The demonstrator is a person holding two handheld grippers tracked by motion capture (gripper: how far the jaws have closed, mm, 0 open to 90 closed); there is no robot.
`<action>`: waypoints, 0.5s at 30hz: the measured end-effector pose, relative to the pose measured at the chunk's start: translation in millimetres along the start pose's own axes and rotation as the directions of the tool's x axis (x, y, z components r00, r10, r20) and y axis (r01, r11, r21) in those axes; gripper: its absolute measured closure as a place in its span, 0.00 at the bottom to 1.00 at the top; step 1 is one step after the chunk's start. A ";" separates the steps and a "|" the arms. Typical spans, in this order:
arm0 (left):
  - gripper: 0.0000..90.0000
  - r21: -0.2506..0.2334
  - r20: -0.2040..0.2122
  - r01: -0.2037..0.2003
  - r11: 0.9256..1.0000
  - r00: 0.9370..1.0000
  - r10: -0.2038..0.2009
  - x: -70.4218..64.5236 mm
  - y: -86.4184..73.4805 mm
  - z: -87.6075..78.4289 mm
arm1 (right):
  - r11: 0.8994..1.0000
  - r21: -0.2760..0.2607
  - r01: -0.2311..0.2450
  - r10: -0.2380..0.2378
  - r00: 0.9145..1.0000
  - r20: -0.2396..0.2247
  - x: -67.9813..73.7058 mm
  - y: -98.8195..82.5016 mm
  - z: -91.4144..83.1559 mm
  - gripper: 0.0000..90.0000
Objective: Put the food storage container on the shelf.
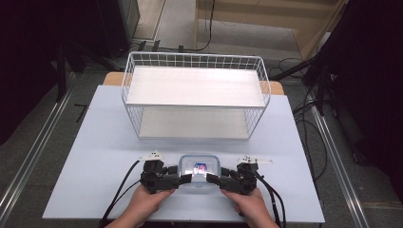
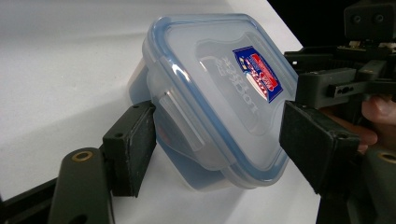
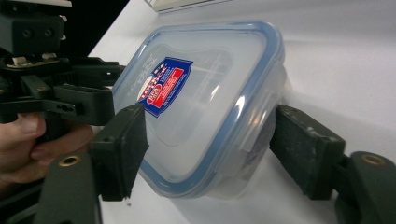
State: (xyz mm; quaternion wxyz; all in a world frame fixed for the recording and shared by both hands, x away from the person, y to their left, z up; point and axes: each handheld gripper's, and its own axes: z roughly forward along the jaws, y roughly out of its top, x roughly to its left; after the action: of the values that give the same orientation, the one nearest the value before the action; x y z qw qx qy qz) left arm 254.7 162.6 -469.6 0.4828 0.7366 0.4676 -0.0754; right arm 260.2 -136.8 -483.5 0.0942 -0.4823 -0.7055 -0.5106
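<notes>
My right gripper (image 3: pixel 205 154) straddles the lidded plastic container (image 3: pixel 205 107) on the white bench (image 3: pixel 345 60); one pad touches the lid by its red-and-blue label (image 3: pixel 166 84), the other stands just beside the container's side latch.

The container (image 2: pixel 219 98) is seen to be glossy translucent plastic with a blue rim seal and a printed sticker. Matt black, slightly rough pads (image 3: pixel 122 149) are fitted on the jaws. White coated wire is used for the rack (image 1: pixel 195 61); the tabletop (image 1: pixel 95 142) is finished smooth and matt.
</notes>
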 end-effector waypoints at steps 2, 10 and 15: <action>0.32 0.002 -0.001 -0.006 1.000 1.000 0.006 -0.2 -0.1 -0.5 | 1.000 -0.001 -0.007 0.007 1.000 -0.008 -0.8 0.1 -1.2 0.36; 0.35 -0.003 -0.002 -0.016 1.000 1.000 0.016 -0.9 -0.6 -2.2 | 1.000 -0.004 -0.012 0.012 1.000 -0.012 -0.6 -1.4 -2.1 0.37; 0.36 -0.005 -0.010 -0.031 0.999 0.999 0.031 -3.1 -1.7 -3.2 | 1.000 -0.006 -0.008 0.008 1.000 -0.008 0.4 -2.5 -3.0 0.38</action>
State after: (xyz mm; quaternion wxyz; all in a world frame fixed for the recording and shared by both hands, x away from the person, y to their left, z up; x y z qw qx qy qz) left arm 250.5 163.4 -467.3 0.4834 0.7430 0.4586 -0.0629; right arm 257.0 -139.0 -483.4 0.0976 -0.4833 -0.7017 -0.5143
